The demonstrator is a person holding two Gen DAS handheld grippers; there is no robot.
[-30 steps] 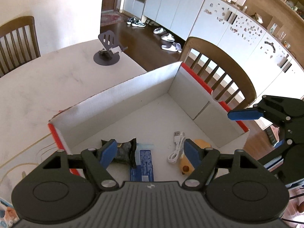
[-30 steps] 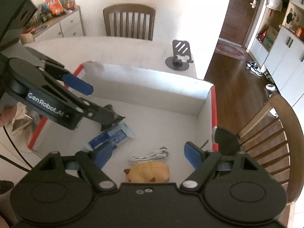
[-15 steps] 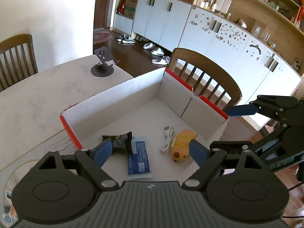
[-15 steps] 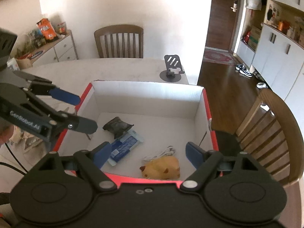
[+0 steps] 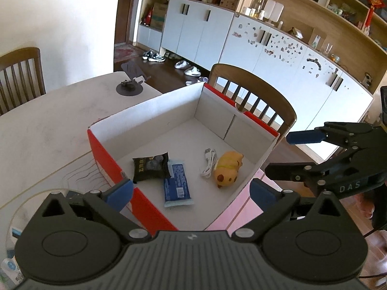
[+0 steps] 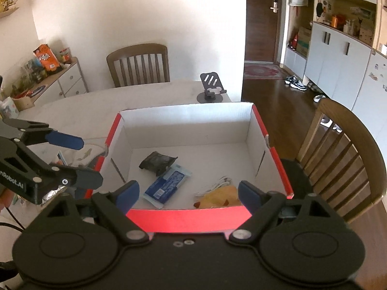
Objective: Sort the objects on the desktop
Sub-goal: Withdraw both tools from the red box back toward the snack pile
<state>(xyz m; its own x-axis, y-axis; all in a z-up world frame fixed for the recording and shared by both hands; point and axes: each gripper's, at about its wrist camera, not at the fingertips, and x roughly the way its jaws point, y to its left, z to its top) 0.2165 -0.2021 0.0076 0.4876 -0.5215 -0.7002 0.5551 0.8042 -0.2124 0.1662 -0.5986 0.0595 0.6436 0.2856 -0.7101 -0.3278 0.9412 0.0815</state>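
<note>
my left gripper [image 5: 191, 188]: just spreading wide, empty | my right gripper [image 6: 188, 192]: spreading, empty | red box [image 6: 188, 216]: snack packets, cable, yellow toy

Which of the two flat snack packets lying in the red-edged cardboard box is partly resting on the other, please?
The black crinkled packet: its edge overlaps the blue packet, which lies flat on the floor of the box, nearer the camera.

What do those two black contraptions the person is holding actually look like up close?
Both tongs, left and right, are matte black plastic: a ribbed body, two round discs, silver pivot screws and jointed bars ending in blue pads. White lettering runs along each side; the left's reads "nRobot.AI", cut off by the frame edge. Thin black cables trail from it.
</note>
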